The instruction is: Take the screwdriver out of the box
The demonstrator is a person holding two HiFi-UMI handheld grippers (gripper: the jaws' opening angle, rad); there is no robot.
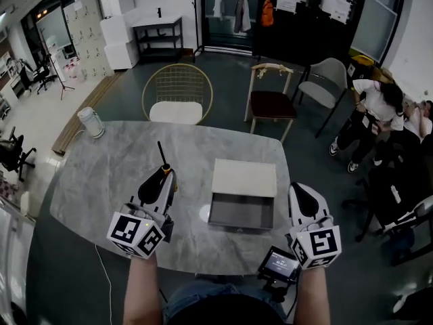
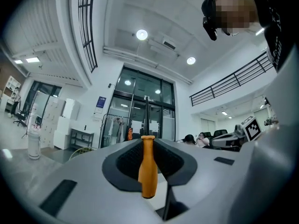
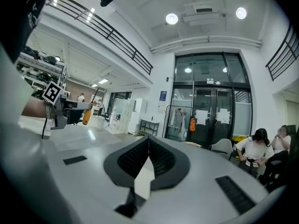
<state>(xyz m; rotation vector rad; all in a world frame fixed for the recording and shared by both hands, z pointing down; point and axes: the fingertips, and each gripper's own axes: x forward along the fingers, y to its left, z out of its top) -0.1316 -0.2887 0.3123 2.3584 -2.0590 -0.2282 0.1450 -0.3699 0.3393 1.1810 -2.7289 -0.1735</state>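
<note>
Essentially done: the left gripper's (image 1: 164, 173) fingers pinch the screwdriver (image 2: 148, 167) left of the open box (image 1: 241, 212); the right gripper's (image 1: 298, 191) fingers are pressed together.

Screwdriver (image 2: 148, 171): orange handle, blk shaft. Box (image 1: 241, 212) grey (lid (image 1: 244, 177) cream). Table (image 1: 101, 181) grey marble.

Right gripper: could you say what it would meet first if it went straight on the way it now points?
Nothing close, I think: the right gripper, jaws shut and empty, points past the right side of the box over the table edge. Beyond, a chair may come first, though depth is unclear.
</note>
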